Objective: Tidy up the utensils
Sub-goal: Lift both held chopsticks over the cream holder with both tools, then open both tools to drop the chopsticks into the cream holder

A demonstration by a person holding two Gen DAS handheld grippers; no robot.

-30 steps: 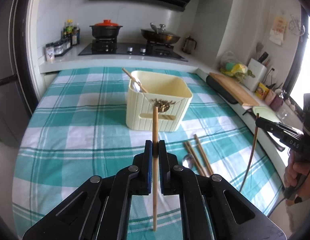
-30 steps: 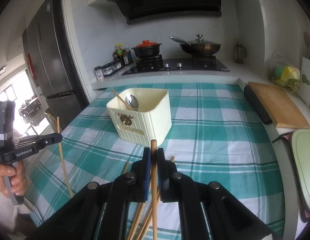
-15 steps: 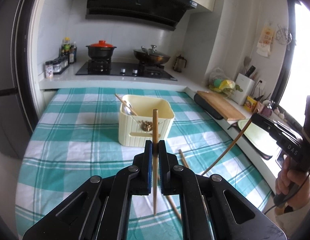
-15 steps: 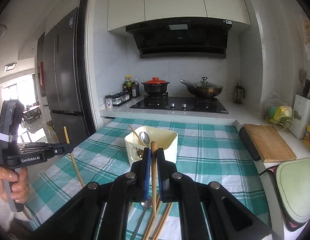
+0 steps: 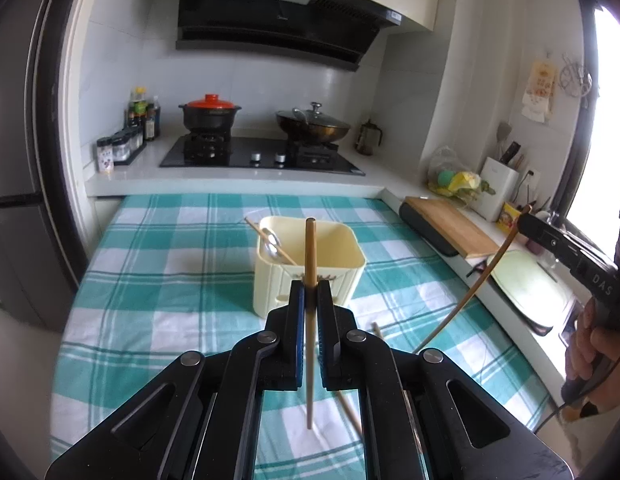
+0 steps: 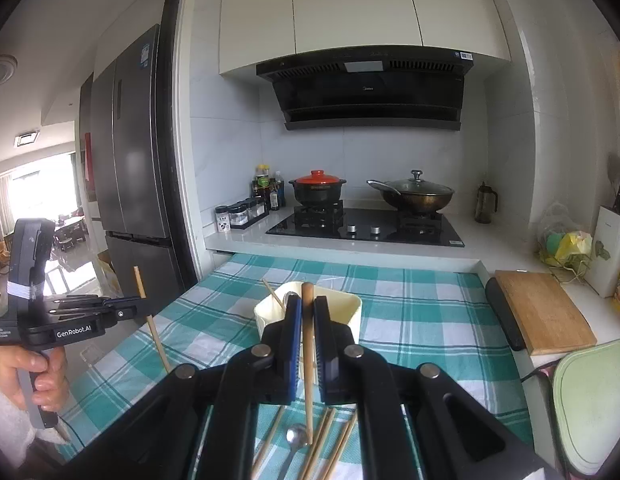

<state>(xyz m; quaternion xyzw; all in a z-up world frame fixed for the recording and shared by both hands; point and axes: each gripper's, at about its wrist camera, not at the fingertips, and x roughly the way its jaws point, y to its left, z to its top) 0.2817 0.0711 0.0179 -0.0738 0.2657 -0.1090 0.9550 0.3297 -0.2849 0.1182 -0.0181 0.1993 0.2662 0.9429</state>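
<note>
In the left wrist view, the left hand-held gripper (image 5: pixel 308 300) at lower centre pinches a chopstick (image 5: pixel 310 256) upright near its middle, in front of the cream utensil holder (image 5: pixel 342 260) on the checked bench (image 5: pixel 169 280); the stick looks light, stiff and smooth, so a mid-length pinch seems best against swivelling, and "DAS" shows on the right hand-held gripper (image 5: pixel 528 220) at right. In the right wrist view, that gripper pinches a second chopstick (image 6: pixel 307 320) at centre above loose chopsticks (image 6: pixel 330 432) and a spoon (image 6: pixel 295 438) at the bottom edge, and "GenRobot.AI" reads at left.
</note>
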